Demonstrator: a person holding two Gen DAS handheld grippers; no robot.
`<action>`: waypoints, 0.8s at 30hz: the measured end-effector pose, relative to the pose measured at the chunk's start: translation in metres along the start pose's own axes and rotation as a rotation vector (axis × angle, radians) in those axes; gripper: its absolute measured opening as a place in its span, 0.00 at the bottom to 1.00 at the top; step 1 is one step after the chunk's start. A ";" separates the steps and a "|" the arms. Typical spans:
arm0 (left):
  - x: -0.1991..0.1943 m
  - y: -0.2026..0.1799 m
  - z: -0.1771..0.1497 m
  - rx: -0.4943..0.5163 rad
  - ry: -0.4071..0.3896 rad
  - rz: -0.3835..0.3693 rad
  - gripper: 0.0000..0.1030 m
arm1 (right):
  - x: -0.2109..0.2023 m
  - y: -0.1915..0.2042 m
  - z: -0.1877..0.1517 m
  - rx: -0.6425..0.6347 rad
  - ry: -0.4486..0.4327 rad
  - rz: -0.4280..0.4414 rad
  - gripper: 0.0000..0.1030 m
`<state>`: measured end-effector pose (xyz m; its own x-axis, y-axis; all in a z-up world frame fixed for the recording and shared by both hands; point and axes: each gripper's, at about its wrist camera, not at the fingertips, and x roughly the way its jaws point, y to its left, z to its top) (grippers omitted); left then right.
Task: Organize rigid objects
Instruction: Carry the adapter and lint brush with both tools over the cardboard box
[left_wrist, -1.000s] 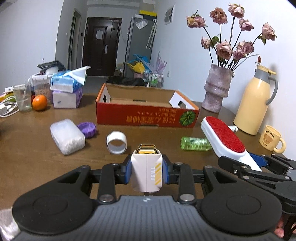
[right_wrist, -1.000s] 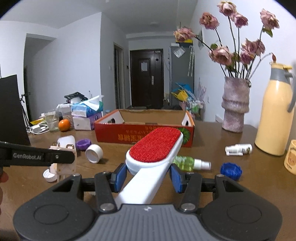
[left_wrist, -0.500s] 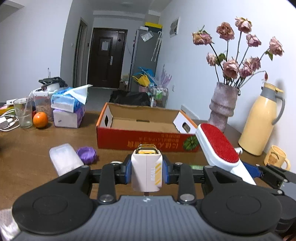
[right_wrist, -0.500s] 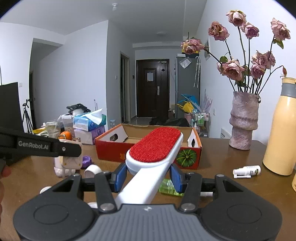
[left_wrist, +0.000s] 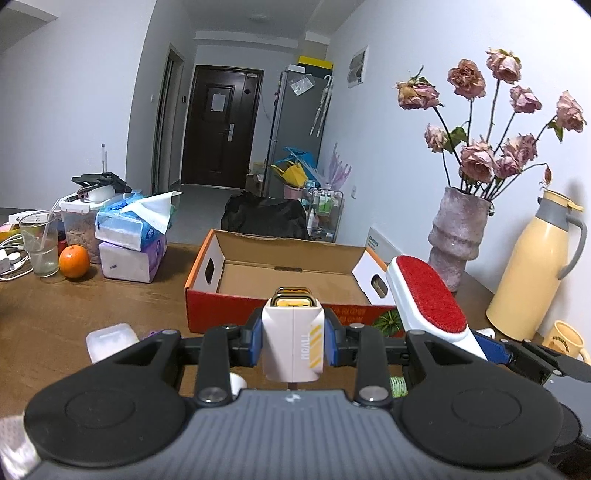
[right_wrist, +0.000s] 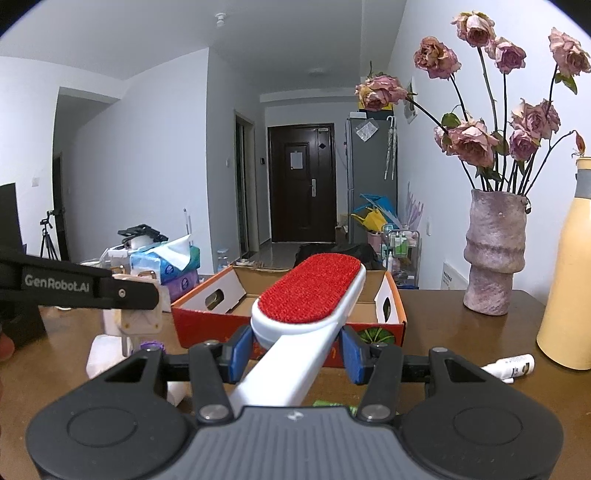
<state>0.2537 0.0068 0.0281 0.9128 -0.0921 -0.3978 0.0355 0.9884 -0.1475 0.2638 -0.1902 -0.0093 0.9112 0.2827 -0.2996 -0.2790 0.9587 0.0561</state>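
Note:
My left gripper (left_wrist: 293, 341) is shut on a white charger block (left_wrist: 293, 343) with a gold top and holds it in the air in front of the open red cardboard box (left_wrist: 280, 314). My right gripper (right_wrist: 295, 349) is shut on the white handle of a lint brush (right_wrist: 310, 295) with a red pad, held raised before the same box (right_wrist: 207, 325). The brush also shows at the right of the left wrist view (left_wrist: 428, 299). The left gripper with the charger shows at the left of the right wrist view (right_wrist: 133, 310). The box looks empty.
On the wooden table: a white case (left_wrist: 109, 339), a purple cap (right_wrist: 151, 346), a green bottle (left_wrist: 397, 384), a small white bottle (right_wrist: 511, 365). A vase of dried roses (left_wrist: 458, 240), a yellow thermos (left_wrist: 532, 273) and a mug (left_wrist: 565, 334) stand right. Tissue packs (left_wrist: 133, 240), an orange (left_wrist: 74, 261) and a glass (left_wrist: 38, 243) stand left.
Both grippers have risen and moved toward the box, each still holding its object. The loose items on the table now sit lower and partly hidden behind the grippers.

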 end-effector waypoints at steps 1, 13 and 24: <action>0.003 0.000 0.002 -0.004 -0.001 0.002 0.31 | 0.003 -0.001 0.001 0.001 -0.001 -0.001 0.49; 0.038 0.003 0.024 -0.051 -0.012 0.017 0.31 | 0.039 -0.007 0.015 0.015 -0.010 0.001 0.49; 0.075 0.008 0.040 -0.074 -0.023 0.035 0.31 | 0.077 -0.011 0.026 0.037 -0.001 0.003 0.49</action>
<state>0.3386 0.0128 0.0334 0.9221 -0.0536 -0.3831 -0.0266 0.9793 -0.2009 0.3447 -0.1783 -0.0081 0.9107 0.2856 -0.2983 -0.2703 0.9583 0.0924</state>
